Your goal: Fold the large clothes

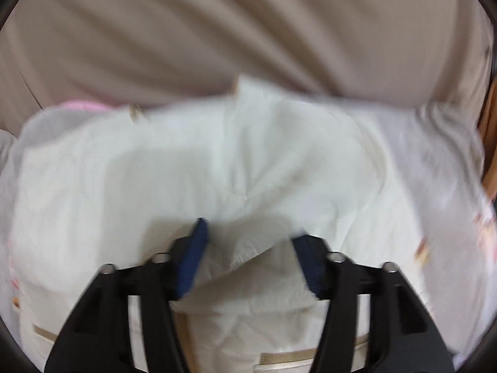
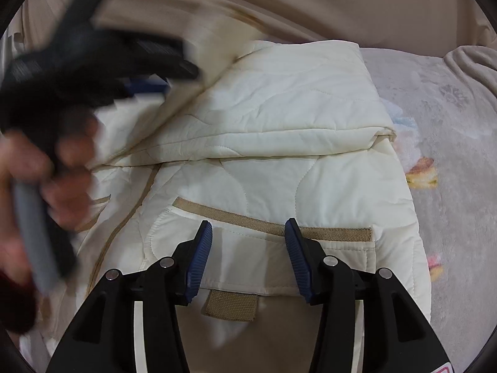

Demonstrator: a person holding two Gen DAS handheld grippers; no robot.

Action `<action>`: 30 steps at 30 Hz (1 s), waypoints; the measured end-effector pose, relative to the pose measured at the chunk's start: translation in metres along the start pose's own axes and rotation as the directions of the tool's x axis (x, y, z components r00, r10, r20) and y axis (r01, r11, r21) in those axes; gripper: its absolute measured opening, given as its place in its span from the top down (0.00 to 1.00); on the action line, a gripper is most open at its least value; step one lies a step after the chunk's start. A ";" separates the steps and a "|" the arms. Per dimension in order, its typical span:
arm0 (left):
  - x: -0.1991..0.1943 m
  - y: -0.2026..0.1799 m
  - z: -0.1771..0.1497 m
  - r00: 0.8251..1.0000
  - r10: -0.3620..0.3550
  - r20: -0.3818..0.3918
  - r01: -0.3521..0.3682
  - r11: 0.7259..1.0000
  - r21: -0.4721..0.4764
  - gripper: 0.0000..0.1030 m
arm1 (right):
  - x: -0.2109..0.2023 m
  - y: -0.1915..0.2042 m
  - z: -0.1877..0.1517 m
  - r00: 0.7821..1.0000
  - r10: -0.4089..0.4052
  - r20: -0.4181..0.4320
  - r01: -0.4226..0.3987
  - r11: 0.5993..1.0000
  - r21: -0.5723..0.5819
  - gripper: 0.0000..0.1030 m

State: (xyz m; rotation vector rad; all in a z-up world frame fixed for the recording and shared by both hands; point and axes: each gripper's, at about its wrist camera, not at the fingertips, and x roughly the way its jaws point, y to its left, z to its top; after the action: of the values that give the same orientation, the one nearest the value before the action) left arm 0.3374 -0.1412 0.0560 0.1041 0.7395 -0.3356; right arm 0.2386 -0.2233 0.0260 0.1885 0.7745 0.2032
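A cream quilted jacket (image 2: 279,118) with tan trim lies on a grey patterned sheet, one part folded over across its upper half. My right gripper (image 2: 248,233) is open, its blue pads either side of the tan-edged pocket flap (image 2: 267,258), just above the fabric. My left gripper (image 1: 248,233) is open in its own blurred view, with a cream fold of the jacket (image 1: 248,155) rising between its blue pads. The left gripper also shows blurred at the upper left of the right wrist view (image 2: 93,62), held by a hand, over the jacket's left side.
The grey sheet with faint coloured prints (image 2: 450,155) covers the surface to the right. Beige fabric (image 1: 217,31) lies behind the jacket. A pink item (image 1: 80,105) shows at the jacket's far left edge. A wooden edge (image 1: 490,130) is at the right.
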 end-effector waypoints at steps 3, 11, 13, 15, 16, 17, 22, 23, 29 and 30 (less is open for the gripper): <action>-0.006 0.003 -0.019 1.000 -0.012 0.023 0.011 1.000 0.022 0.26 | -0.001 -0.001 0.000 1.000 0.012 0.004 -0.012 1.000 0.005 0.47; -0.072 0.122 -0.031 0.995 -0.040 0.093 0.056 0.984 -0.169 0.11 | -0.009 -0.017 0.004 0.999 0.035 0.031 -0.038 0.994 0.099 0.41; -0.074 0.169 -0.045 0.998 -0.041 0.049 0.053 0.961 -0.271 0.11 | -0.016 -0.024 0.015 0.998 0.044 0.054 -0.051 0.990 0.135 0.41; -0.076 0.212 -0.061 0.999 -0.051 0.015 0.053 0.928 -0.369 0.11 | -0.019 -0.031 0.030 0.997 0.056 0.062 -0.065 0.984 0.165 0.41; -0.076 0.229 -0.069 0.998 -0.059 0.002 0.054 0.909 -0.413 0.12 | -0.022 -0.033 0.037 0.996 0.053 0.068 -0.065 0.981 0.181 0.41; -0.076 0.244 -0.076 0.998 -0.068 -0.006 0.058 0.891 -0.450 0.12 | -0.021 -0.036 0.048 0.996 0.054 0.071 -0.067 0.978 0.197 0.41; -0.078 0.296 -0.099 0.979 -0.195 0.053 0.184 0.753 -0.631 0.12 | 0.001 -0.046 0.092 0.999 0.028 0.045 -0.040 0.961 0.274 0.39; -0.077 0.301 -0.099 0.973 -0.220 0.070 0.211 0.728 -0.653 0.12 | 0.008 -0.048 0.098 0.998 0.046 0.037 -0.054 0.953 0.298 0.39; -0.048 0.320 -0.101 0.969 -0.242 0.045 0.193 0.633 -0.750 0.18 | 0.056 -0.061 0.109 0.985 0.174 0.019 -0.160 0.849 0.504 0.35; -0.048 0.322 -0.100 0.973 -0.229 0.042 0.181 0.630 -0.755 0.21 | 0.058 -0.060 0.111 0.983 0.183 0.021 -0.168 0.844 0.509 0.45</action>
State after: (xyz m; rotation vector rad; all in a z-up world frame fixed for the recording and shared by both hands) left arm 0.3483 0.1952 0.0071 -0.7899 0.9031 -0.2147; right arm 0.3644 -0.2770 0.0505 0.7667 0.8288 0.1706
